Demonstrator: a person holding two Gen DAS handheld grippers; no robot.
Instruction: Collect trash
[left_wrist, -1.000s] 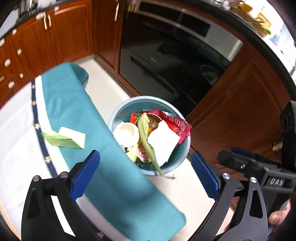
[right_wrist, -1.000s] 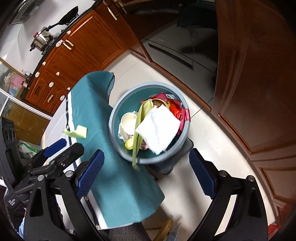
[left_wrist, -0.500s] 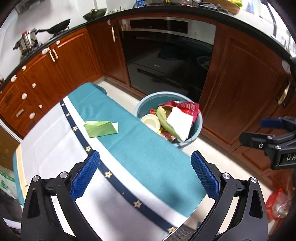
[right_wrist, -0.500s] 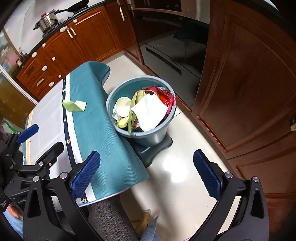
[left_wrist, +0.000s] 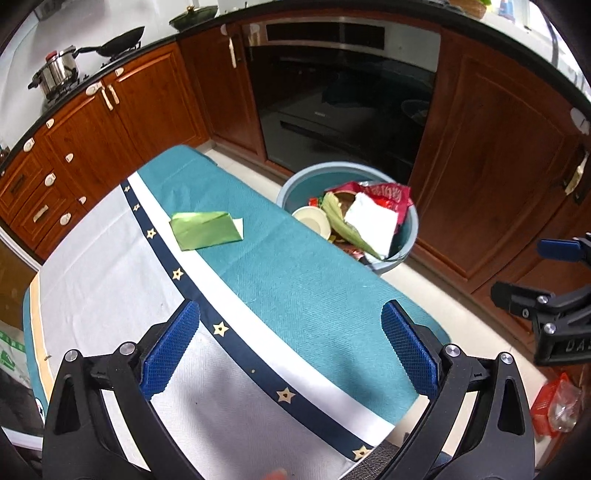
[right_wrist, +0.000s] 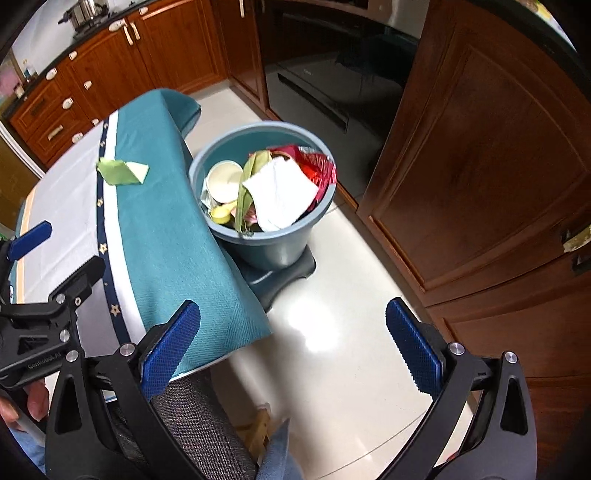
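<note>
Flat green folded paper wrapper w/ a white flap (left_wrist: 205, 229) lying on the teal cloth band of the counter (left_wrist: 303, 291), long axis roughly parallel to the navy star-trimmed stripe (left_wrist: 207, 314), white flap end pointing toward the round grey-blue plastic trash bin (left_wrist: 410, 236); green face glossy, creased, edges sharp. Same wrapper in right wrist view (right_wrist: 122, 170), near the far end of the cloth, just beside the stripe. Cloth: woven ribbed teal border, thin white band, navy strip w/ gold stars, then pale grey-white centre; teal edge draping over the counter side and touching the bin rim. Bin (right_wrist: 280, 251) standing upright on a dark moulded base (right_wrist: 284, 275) on glossy cream floor tile (right_wrist: 332, 354), well filled: white paper napkin (right_wrist: 280, 194) on top, crinkled red foil snack bag (right_wrist: 316, 168) behind it, white round paper cup (right_wrist: 223, 182) on its side w/ mouth showing, long green leaf strip (right_wrist: 245, 184) hanging toward the rim, yellow peel scrap (right_wrist: 219, 214). Left claw (left_wrist: 291, 356) released, blue textured pads spread wide, nothing between, hovering above the counter well apart from the wrapper. Right claw (right_wrist: 293, 354) likewise spread wide and unloaded, over the cloth corner and floor, near the bin. Reddish-brown wood cabinets (left_wrist: 491, 155) and a black glass oven door (left_wrist: 343, 118) behind.
</note>
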